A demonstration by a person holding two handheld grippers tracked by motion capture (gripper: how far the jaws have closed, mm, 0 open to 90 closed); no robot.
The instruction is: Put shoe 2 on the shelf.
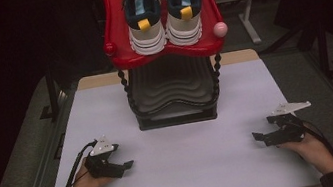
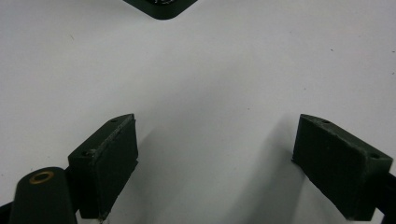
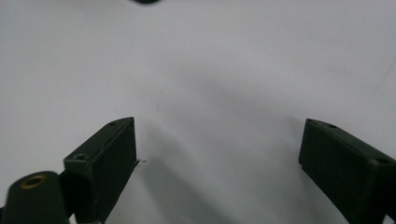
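Note:
A pair of white, navy and yellow sneakers [image 1: 161,10] rests on the red top shelf [image 1: 116,25] of a small shoe rack, heels toward me. Below it sits a black lower shelf [image 1: 173,92]. My left gripper [image 1: 126,166] lies low over the white table near its front left, held by a hand, open and empty. My right gripper [image 1: 258,137] lies at the front right, also open and empty. In the left gripper view the gripper [image 2: 215,158] has its jaws wide apart over bare table; the right gripper [image 3: 219,161] looks the same in its own view.
The white table [image 1: 187,171] has a tan strip along its far edge. A dark corner of the rack base [image 2: 161,7] shows at the top of the left gripper view. Black frame posts [image 1: 323,48] stand at both sides of the table.

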